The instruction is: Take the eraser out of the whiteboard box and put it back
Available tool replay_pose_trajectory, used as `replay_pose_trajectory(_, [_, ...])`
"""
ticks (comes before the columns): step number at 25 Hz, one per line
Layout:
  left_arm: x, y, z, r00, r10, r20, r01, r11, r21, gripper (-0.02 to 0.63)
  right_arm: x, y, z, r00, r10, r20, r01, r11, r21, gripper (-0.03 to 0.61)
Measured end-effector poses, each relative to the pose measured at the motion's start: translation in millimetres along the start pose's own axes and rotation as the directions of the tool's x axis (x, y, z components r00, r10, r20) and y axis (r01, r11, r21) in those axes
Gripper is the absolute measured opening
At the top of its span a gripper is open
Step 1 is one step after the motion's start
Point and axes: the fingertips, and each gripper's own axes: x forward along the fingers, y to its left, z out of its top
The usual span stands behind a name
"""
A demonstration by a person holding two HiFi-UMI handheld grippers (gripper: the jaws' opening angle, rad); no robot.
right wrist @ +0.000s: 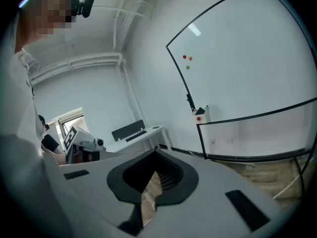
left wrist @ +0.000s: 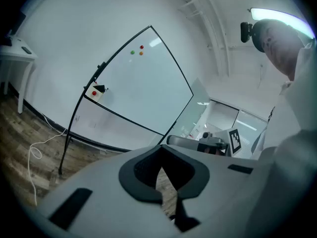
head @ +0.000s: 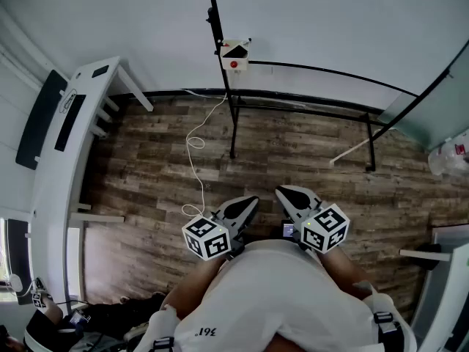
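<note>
Floor: brown wood planks (head: 146,174) ran up to a plain white wall (head: 110,20).
Left side: a long white bench (head: 55,189) stood by the wall, with flat black things lying on it.
Cable: a thin white cable (head: 196,145) lay in loops on the floor, just left of the stand.
Whiteboard: a big whiteboard (left wrist: 143,88) stood on a black stand (head: 231,116).
Whiteboard box: a small white whiteboard box (head: 234,57) hung on the board's frame, with a red dot on its front.
Eraser: a dark thing that looked like the eraser (head: 236,50) sat in the top of the box, well apart from both grippers.
Left hand-held gripper (head: 251,200): its jaws were closed with nothing between them.
Right hand-held gripper (head: 282,191): closed and empty too, just beside the left one.
Writing: each cube had black and white square markers. Small dark print on the person's white shirt (head: 278,299) was too small to read.
Only in the gripper views: three little dots (left wrist: 137,50), red, green and orange, sat high on the board, and white pipes (left wrist: 213,29) ran up to the ceiling.
Only in the head view: the print on the shirt.
</note>
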Motion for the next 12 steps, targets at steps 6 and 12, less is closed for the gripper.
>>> replay_pose_trajectory(6, [-2, 6, 3, 1.000, 0.021, 0.020, -0.021, 1.000, -0.010, 0.003, 1, -4, -2, 1.000, 0.001, -0.006, -0.001, 1.000, 0.001, 0.025])
replay_pose_trajectory(12, [-9, 13, 8, 0.997, 0.054, 0.056, -0.053, 0.998, -0.023, 0.003, -2, -6, -2, 1.000, -0.003, -0.007, 0.003, 1.000, -0.010, 0.025])
